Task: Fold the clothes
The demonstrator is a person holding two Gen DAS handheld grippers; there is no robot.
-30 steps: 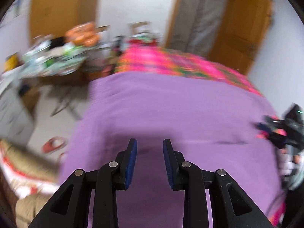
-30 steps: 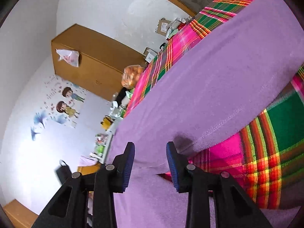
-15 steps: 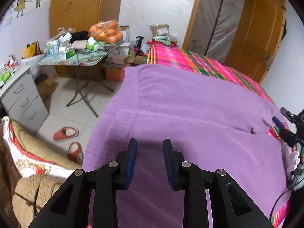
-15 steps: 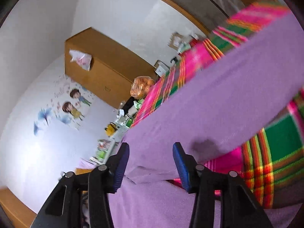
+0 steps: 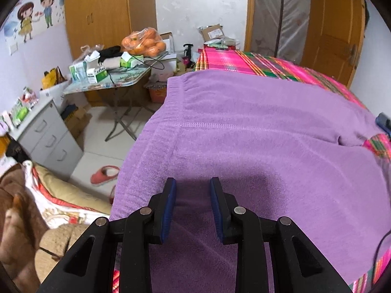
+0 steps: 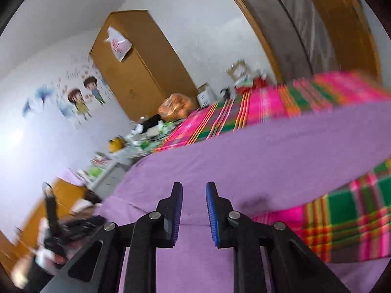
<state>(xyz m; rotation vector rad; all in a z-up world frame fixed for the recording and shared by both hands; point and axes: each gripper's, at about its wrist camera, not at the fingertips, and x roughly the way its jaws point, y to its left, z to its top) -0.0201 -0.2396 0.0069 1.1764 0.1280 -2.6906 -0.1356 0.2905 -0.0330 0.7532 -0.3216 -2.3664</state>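
Bedroom: bed w/ pink-green plaid bedspread [image 5: 256, 59]; purple garment [image 5: 256, 131] spread flat over it, covers most of the bed.
Left claw [image 5: 193, 207]: pads apart, nothing between them, hovers just above the fabric, angled down at it.
Right claw [image 6: 194, 213]: jaws closing, nothing visibly pinched yet, purple cloth under and ahead of tips; view blurred.
Garment vs left claw: directly below and ahead; near hem out of view under the fingers.
Nearest edge: garment's left side hem [image 5: 146, 144], left of the left claw, running away from it.
Long axis: prob. runs away from the claws toward the elastic waistband [image 5: 174, 85] at far end, so waist points away.
Right-side feature: fold/notch [image 5: 342, 141] w/ plaid showing, nearer the right hand.
Far bkgd: folding counter [image 5: 114, 83] w/ bag of oranges [image 5: 144, 42], wardrobe [image 5: 107, 12], door.
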